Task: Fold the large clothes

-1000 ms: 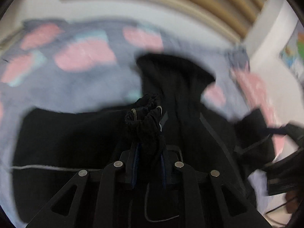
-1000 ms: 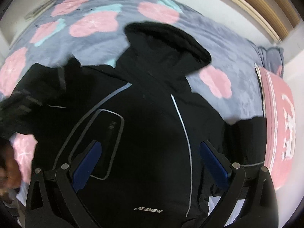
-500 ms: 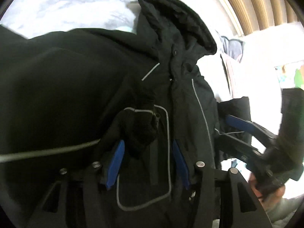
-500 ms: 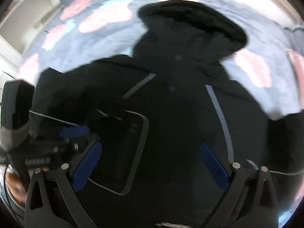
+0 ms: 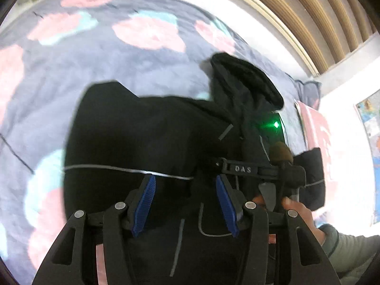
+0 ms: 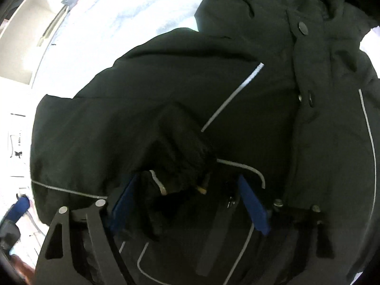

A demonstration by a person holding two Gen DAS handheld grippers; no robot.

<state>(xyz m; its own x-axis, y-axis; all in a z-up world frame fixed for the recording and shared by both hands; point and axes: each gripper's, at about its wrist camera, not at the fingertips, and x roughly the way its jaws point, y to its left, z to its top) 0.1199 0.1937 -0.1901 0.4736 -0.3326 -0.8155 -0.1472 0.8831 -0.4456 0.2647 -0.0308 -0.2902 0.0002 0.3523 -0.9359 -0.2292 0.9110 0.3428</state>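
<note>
Since half a second ago the left gripper has let go of the cuff and pulled back: its blue pads now stand apart with nothing between them, hovering over the folded sleeve. One black jacket lies flat on the floral bedspread, hood pointing to 1 o'clock in the left wrist view. Its left sleeve is folded across the chest, the grey piping running from 9 o'clock toward the centre.

No containers are in view. Bedspread lies open from 8 round to 12 o'clock beyond the jacket's edge; a slatted wooden headboard closes the 1 o'clock side, and a pink pillow sits at 3 o'clock, just beside the other sleeve.

Right of centre in that view, the right gripper reaches in from 4 o'clock, the person's hand behind it. In the right wrist view the right gripper has its blue pads apart, straddling the bunched sleeve cuff but not pressing on it; the cuff rests on the chest beside the outlined pocket. Two snap buttons show along the front placket at 1 o'clock.

Counted: one jacket, two grippers, one pillow.
</note>
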